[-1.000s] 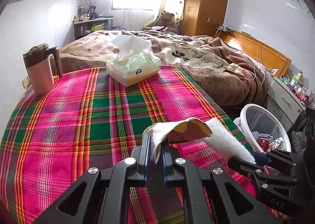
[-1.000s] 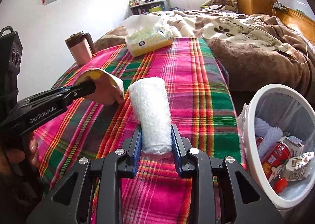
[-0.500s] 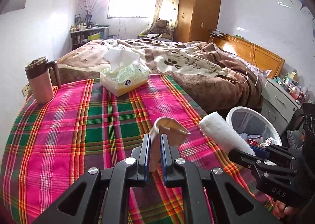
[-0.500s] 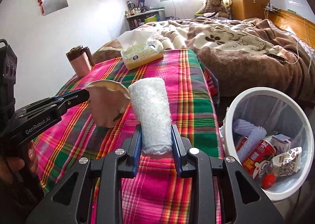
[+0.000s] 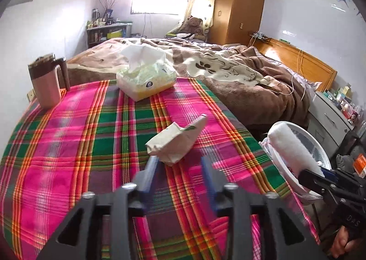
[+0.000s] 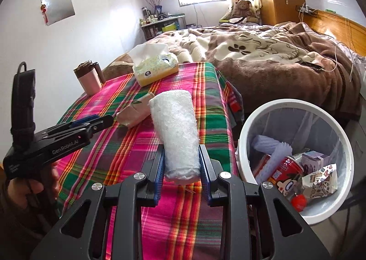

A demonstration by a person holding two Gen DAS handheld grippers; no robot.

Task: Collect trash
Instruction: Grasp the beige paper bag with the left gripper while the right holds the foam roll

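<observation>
Left gripper [image 5: 179, 169]: jaws spread wide, holding nothing; crumpled paper carton [image 5: 176, 143] sits just ahead of the fingertips, whether resting on the cloth or in the air I cannot tell.
Right gripper [image 6: 181, 166]: jaws clamped on the lower end of a white foam roll [image 6: 176, 131], which sticks forward over the table's right edge.
Table [image 5: 68, 145]: covered by a pink-and-green plaid cloth; tissue box [image 5: 146, 81] near the far edge, pink lidded mug [image 5: 48, 83] at the far left corner.
Trash bin [image 6: 343, 145]: white, round, lined with a bag, just beside the table's right edge; a red can [image 6: 286, 173], small cartons and wrappers lie inside.
Bed [image 6: 274, 58]: behind the table, with a rumpled brown blanket.
</observation>
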